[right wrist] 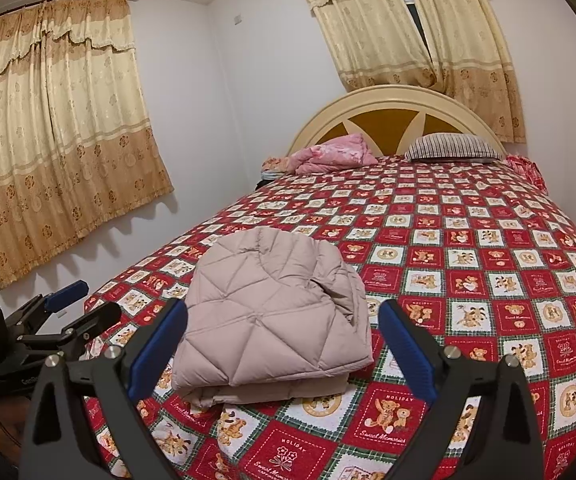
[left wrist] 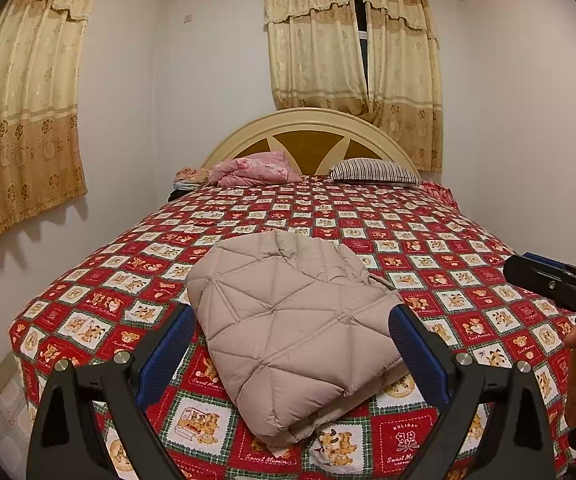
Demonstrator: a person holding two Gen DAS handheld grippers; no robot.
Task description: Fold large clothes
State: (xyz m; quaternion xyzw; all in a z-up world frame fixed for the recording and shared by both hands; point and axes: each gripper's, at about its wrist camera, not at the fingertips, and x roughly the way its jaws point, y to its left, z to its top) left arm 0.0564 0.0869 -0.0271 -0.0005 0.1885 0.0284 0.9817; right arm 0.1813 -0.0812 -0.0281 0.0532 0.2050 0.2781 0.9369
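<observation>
Blue-padded fingers [left wrist: 167, 354] of the left gripper [left wrist: 292, 354] stand wide apart in the lower part of the left wrist view, holding nothing. The right gripper [right wrist: 283, 354] shows the same in its own view — fingers [right wrist: 406, 354] spread, empty.

Between them, seen through each gap, lies a beige quilted jacket [left wrist: 288, 332], puffy and stitched in diamonds. It rests on the bed [left wrist: 468, 240], near the foot end, on a red patchwork cover printed with teddy bears. Neither gripper touches it; both hang just short of its near edge.

The jacket is already a compact, layered bundle (its stacked edges show at the front in the right wrist view), with no sleeves trailing loose. By the look of it the folding is finished or very nearly so — at most a last squaring of the slightly uneven right side seems left.

At the upper middle of the frame, far from the jacket, a pink bundle [left wrist: 255, 170] and a striped pillow [left wrist: 374, 170] sit against the headboard [left wrist: 308, 128].
</observation>
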